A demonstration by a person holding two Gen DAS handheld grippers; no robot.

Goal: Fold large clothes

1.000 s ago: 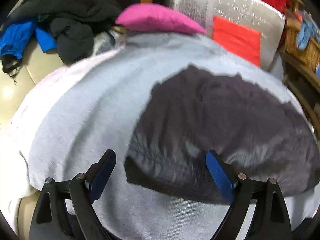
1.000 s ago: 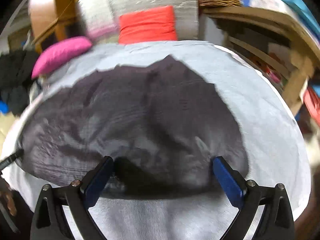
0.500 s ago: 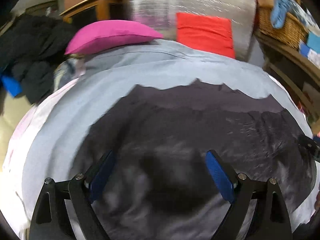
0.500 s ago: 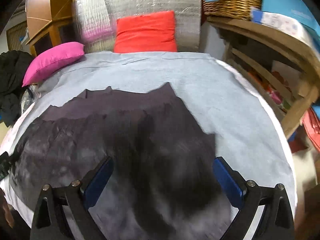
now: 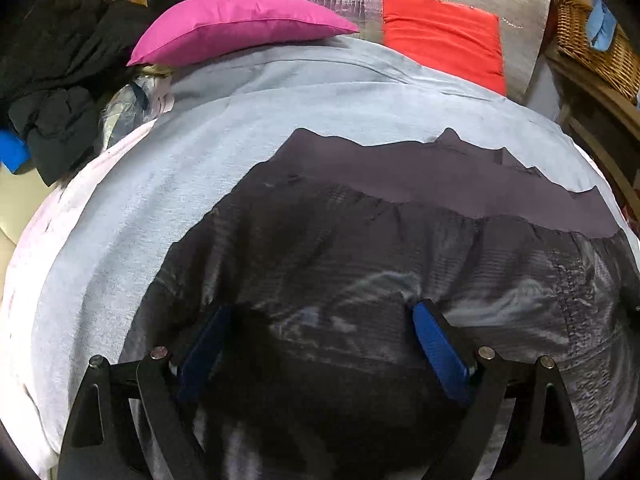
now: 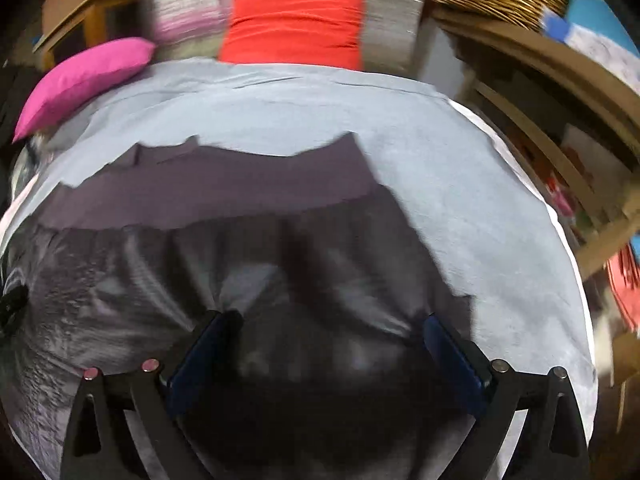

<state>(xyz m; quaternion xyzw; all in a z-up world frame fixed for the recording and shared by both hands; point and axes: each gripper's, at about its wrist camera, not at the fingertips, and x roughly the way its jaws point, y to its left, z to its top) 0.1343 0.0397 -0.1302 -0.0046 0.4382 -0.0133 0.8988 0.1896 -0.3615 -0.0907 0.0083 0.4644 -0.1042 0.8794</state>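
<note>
Lying spread on the grey sheet (image 5: 248,168), the dark garment (image 5: 360,248) looks thin, limp, light; grip its near hem. Your left claw (image 5: 320,340) and right claw (image 6: 326,344) hover spread apart, empty.

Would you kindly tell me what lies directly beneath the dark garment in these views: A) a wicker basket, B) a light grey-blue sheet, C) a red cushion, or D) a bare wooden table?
B: the dark garment is spread flat on a light grey-blue sheet, which shows around its left, far and right edges in both wrist views.
</note>
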